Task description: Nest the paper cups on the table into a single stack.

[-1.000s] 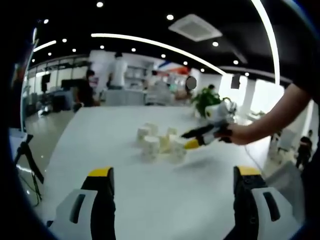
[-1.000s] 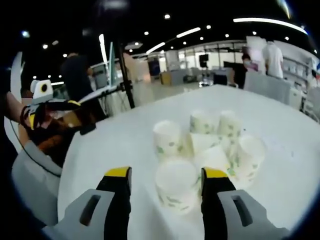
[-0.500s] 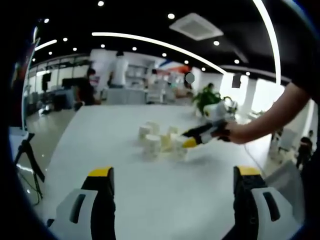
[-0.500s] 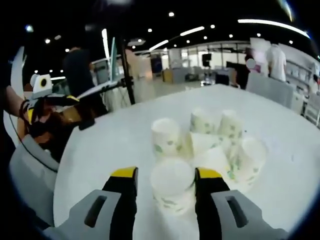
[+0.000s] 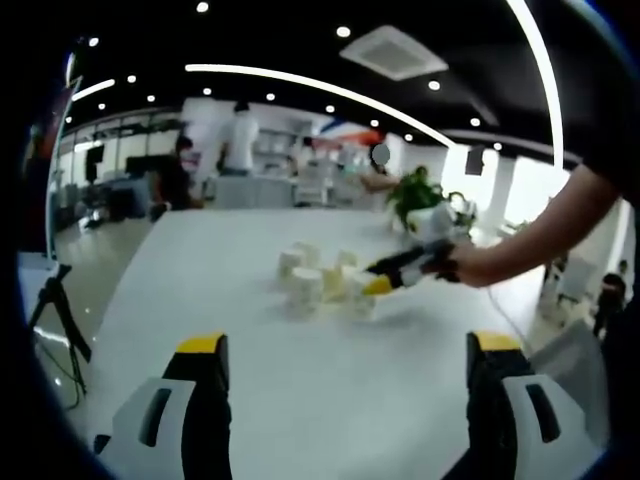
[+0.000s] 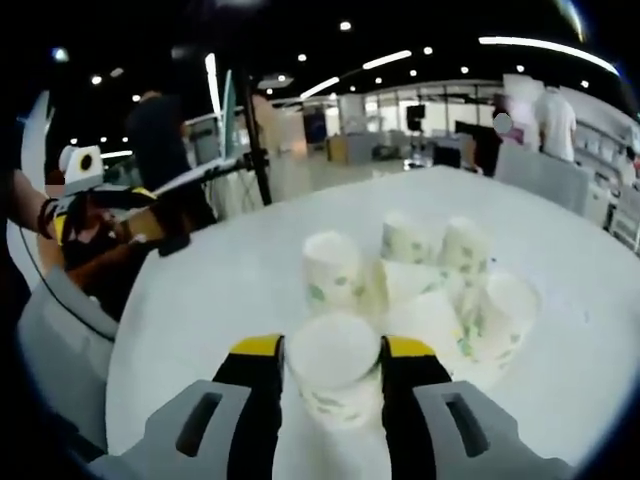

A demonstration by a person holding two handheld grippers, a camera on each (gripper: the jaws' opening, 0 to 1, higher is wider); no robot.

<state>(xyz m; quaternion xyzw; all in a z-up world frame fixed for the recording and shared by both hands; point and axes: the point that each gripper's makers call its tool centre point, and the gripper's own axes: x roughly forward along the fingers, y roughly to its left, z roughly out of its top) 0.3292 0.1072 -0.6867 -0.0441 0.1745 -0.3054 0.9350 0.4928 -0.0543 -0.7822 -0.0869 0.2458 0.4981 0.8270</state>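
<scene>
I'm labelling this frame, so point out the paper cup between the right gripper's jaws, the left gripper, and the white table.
Nearest paper cup [image 6: 332, 372], right gripper view: its upturned base.
Left gripper [image 5: 345, 352], left gripper view: midway between its yellow fingertips.
White table [image 6: 230, 290], right gripper view: bare top left of the cups.

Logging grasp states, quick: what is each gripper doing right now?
Left gripper: open, holding nothing, back from the cups.
Right gripper: jaws against both sides of the nearest upside-down white paper cup with green print, shut on it.

Nothing readable here tbh. The paper cups [image 6: 400, 300] just have a green pattern, no text, labels or numbers I can make out.
</scene>
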